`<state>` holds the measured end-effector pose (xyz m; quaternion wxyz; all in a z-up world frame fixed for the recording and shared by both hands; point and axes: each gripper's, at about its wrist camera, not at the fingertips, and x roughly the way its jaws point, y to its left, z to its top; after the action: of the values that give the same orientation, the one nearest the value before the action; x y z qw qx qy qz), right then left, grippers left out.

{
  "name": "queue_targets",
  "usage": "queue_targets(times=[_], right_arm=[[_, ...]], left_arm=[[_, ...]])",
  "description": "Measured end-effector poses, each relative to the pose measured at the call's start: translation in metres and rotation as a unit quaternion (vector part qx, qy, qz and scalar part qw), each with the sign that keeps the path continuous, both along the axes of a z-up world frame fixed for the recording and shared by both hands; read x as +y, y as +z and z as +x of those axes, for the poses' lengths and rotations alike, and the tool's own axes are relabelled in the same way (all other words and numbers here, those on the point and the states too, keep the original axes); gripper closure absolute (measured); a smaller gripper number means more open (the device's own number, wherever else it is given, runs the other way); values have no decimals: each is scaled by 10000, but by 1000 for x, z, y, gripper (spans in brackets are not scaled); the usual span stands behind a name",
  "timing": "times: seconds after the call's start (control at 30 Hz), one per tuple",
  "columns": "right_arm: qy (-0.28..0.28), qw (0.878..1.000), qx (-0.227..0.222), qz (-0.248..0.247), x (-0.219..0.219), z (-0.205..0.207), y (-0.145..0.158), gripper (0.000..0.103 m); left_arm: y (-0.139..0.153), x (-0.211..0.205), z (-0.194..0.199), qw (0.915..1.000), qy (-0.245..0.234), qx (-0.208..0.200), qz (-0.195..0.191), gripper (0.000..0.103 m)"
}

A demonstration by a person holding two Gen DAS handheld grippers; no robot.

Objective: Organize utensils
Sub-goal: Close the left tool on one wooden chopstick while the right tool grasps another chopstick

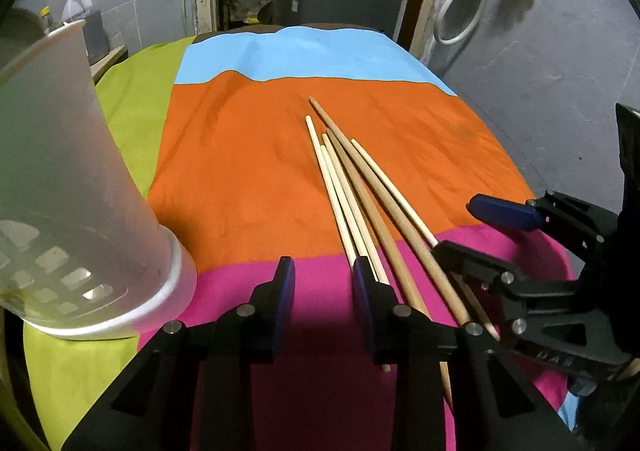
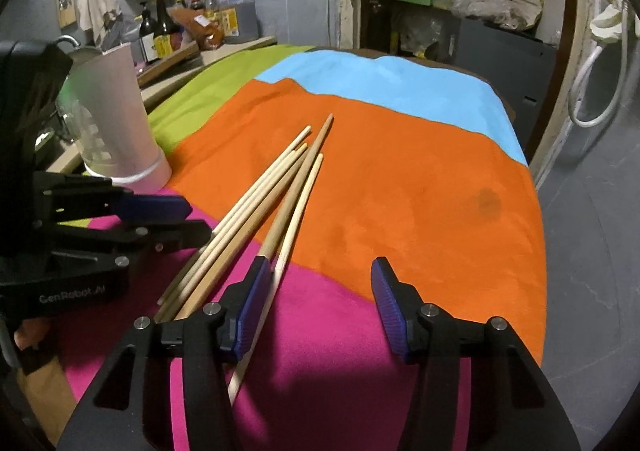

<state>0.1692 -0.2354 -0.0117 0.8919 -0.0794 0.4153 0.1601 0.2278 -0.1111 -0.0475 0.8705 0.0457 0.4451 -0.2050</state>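
Two grippers come at the chopsticks from both sides

The chopsticks point(image 1: 352, 187) lie in a loose bunch on the striped cloth point(image 1: 240, 155), fanning toward 12 o'clock. The left gripper point(image 1: 324, 291) and right gripper point(image 2: 316, 303) both have jaws apart and grasp nothing, probably to gather the sticks. The holder cup point(image 1: 80, 187) waits at 9 o'clock, likely where they go.

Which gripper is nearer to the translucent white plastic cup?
Left. The left gripper sits just beside the translucent white plastic cup; the right gripper lies beyond it, past the chopsticks.
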Motion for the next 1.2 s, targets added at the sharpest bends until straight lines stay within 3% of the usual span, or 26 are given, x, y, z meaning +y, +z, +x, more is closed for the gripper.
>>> queue_targets(times=[0.3, 0.37, 0.57, 0.73, 0.8, 0.87, 0.93, 1.2], right_arm=[[-179, 9995, -26, -247, 2, 9, -2, 58], [-165, 9997, 25, -196, 1, 13, -2, 65], [-160, 9997, 145, -91, 0, 30, -3, 73], [-177, 9990, 372, 156, -4, 51, -4, 74], [-185, 9984, 460, 262, -5, 57, -4, 79], [-157, 9975, 569, 380, -6, 62, -5, 91], [-127, 9965, 682, 463, -6, 65, -6, 94], [-12, 9927, 927, 768, -5, 61, -5, 99]], left_arm=[[-2, -6, 11, 9997, -89, 226, -58, 78], [-2, -9, 15, 9997, -58, 247, -12, 81], [-1, -14, 33, 9989, 105, 438, -104, 86], [2, -13, 45, 9978, 218, 577, -251, 88], [2, -14, 46, 9977, 239, 592, -215, 91], [2, -17, 46, 9976, 223, 623, -201, 95], [2, -19, 47, 9971, 205, 699, -204, 99], [6, -17, 39, 9961, 211, 819, -243, 101]])
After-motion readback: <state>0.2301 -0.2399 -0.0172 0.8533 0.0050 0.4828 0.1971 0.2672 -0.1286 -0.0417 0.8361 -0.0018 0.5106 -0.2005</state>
